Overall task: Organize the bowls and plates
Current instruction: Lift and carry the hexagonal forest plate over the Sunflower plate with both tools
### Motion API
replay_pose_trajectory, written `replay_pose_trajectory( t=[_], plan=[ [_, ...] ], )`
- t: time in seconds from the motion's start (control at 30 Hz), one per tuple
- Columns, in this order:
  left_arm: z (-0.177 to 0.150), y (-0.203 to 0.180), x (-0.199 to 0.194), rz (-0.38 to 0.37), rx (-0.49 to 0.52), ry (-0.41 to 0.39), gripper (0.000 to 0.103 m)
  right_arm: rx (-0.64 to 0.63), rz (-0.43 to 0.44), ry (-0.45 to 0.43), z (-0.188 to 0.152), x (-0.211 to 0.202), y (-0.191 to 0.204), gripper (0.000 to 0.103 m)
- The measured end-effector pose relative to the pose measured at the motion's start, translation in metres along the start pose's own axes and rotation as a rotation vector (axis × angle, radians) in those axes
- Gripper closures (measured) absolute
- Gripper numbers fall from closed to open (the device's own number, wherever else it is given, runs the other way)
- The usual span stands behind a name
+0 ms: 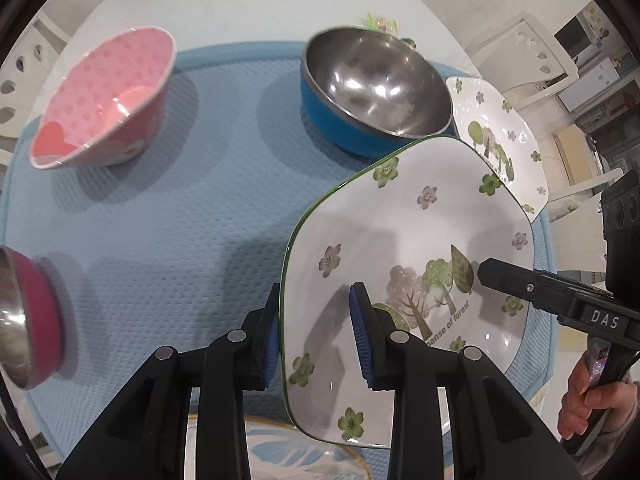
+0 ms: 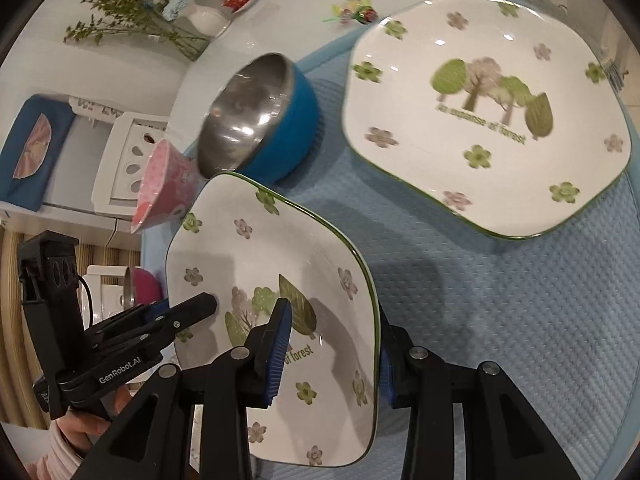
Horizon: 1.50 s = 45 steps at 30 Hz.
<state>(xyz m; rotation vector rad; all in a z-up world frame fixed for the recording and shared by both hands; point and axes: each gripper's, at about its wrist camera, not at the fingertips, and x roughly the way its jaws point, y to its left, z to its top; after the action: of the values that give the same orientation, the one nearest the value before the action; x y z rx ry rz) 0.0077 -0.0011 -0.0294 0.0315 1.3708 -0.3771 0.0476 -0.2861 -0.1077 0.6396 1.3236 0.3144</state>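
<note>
A white forest-print plate (image 1: 408, 240) (image 2: 256, 256) is lifted above the blue mat (image 1: 168, 216). My left gripper (image 1: 316, 336) straddles its left rim, blue pads not pressed on it. My right gripper (image 2: 332, 356) straddles its opposite rim the same way and also shows in the left wrist view (image 1: 504, 276). A second matching plate (image 2: 484, 112) (image 1: 500, 128) lies on the mat beyond. A blue steel-lined bowl (image 1: 372, 92) (image 2: 260, 116), a pink dotted bowl (image 1: 104, 96) (image 2: 164, 184) and a magenta steel bowl (image 1: 28, 320) (image 2: 140, 288) stand on the mat.
A gold-rimmed blue-patterned plate (image 1: 288, 452) lies under the held plate near me. A vase of flowers (image 2: 160, 12) and small trinkets (image 2: 356, 12) sit on the white table (image 1: 256, 0) behind the mat. White chairs (image 1: 532, 60) stand around.
</note>
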Motion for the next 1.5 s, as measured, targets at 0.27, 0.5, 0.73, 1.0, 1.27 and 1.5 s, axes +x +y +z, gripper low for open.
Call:
replay_pose_trajectory(
  t=[0.27, 0.5, 0.73, 1.0, 1.27, 1.5],
  plan=[
    [-0.006, 0.018, -0.026, -0.013, -0.022, -0.036, 0.075, -0.029, 0.019, -0.012, -0.008, -0.008, 0.041, 0.065],
    [-0.021, 0.042, -0.048, -0.014, -0.05, -0.068, 0.075, -0.053, 0.021, -0.008, -0.021, -0.005, 0.079, 0.065],
    [-0.038, 0.065, -0.066, -0.01, -0.065, -0.086, 0.075, -0.063, 0.021, -0.001, -0.04, 0.003, 0.106, 0.065],
    [-0.054, 0.081, -0.073, -0.015, -0.07, -0.088, 0.075, -0.055, 0.019, 0.012, -0.056, 0.014, 0.122, 0.064],
    [-0.071, 0.089, -0.073, -0.036, -0.08, -0.077, 0.075, -0.049, 0.007, 0.018, -0.072, 0.014, 0.129, 0.063],
    [-0.083, 0.097, -0.071, -0.054, -0.103, -0.066, 0.075, -0.031, 0.016, 0.021, -0.086, 0.015, 0.13, 0.063]
  ],
)
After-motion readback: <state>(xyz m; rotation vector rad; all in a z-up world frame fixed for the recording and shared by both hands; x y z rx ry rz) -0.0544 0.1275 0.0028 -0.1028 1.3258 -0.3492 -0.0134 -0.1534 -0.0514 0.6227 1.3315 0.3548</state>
